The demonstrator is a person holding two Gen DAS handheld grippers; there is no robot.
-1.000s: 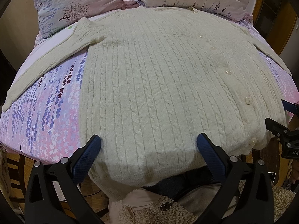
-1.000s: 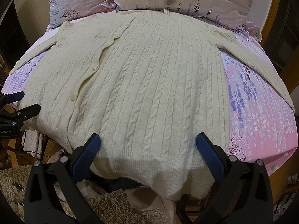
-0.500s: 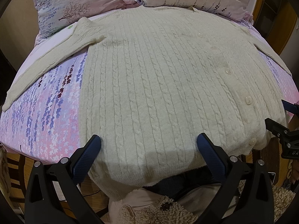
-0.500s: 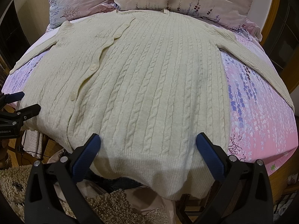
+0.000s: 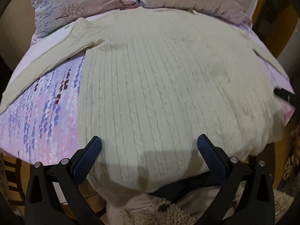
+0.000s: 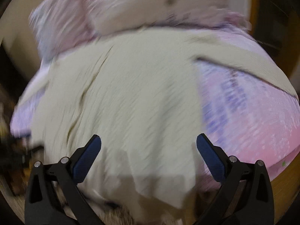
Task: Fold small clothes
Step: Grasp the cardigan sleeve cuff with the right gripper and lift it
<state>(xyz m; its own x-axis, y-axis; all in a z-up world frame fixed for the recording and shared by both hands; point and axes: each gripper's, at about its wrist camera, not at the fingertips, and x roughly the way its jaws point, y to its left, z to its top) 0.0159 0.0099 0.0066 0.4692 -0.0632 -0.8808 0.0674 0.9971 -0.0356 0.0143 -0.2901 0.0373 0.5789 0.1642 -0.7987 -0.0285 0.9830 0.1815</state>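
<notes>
A cream cable-knit cardigan (image 5: 159, 86) lies spread flat, face up, on a bed, with both sleeves out to the sides and its hem hanging over the near edge. It also shows, blurred, in the right wrist view (image 6: 135, 101). My left gripper (image 5: 149, 155) is open and empty, just above the hem on the cardigan's left half. My right gripper (image 6: 149, 155) is open and empty over the hem on the right half. The right gripper's tip (image 5: 283, 93) shows at the right edge of the left wrist view.
The bed has a pink and purple floral sheet (image 5: 43, 116). Two pillows (image 5: 78, 3) lie at the head beyond the collar. A wooden bed frame (image 5: 270, 18) stands at the right. A shaggy beige rug (image 5: 150, 213) lies below the near edge.
Both views have moved and blurred. The right wrist view has swung fast to the right and forward. The right gripper's tip now sits higher in the left wrist view.
</notes>
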